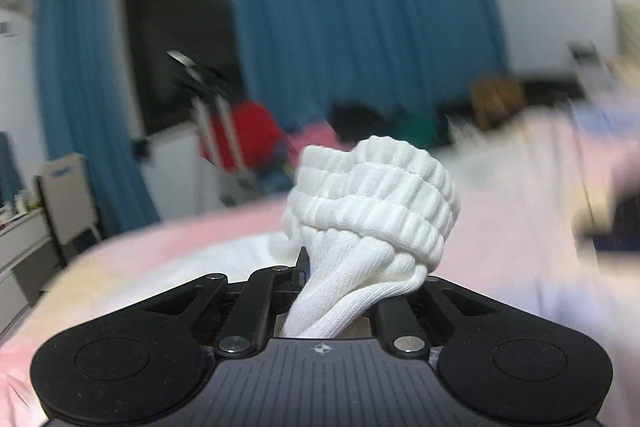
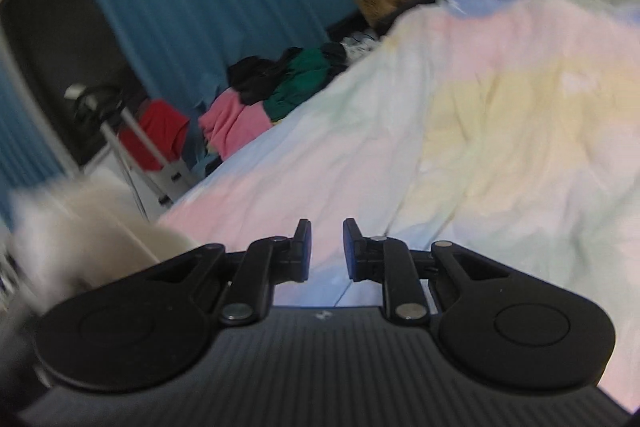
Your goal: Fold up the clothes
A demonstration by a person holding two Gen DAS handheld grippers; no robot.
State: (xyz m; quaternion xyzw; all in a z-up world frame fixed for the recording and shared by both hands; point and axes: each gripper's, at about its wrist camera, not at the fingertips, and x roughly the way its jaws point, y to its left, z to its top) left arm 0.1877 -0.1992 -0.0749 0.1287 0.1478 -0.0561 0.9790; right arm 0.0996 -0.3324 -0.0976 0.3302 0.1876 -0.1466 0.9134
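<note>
**Sock bundle clamped left, right jaws free**

While the left gripper [image 1: 320, 291] pinches the white sock bundle [image 1: 372, 203] — long axis toward 12 o'clock — the right gripper [image 2: 326, 251] hangs narrowly parted, empty, over the pastel bedspread [image 2: 500, 115]; a white blur at its 9 o'clock is probably that bundle.

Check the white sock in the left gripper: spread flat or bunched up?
Bunched up. The white sock is gathered with its ribbed cuff rolled, clamped in the left gripper.
</note>
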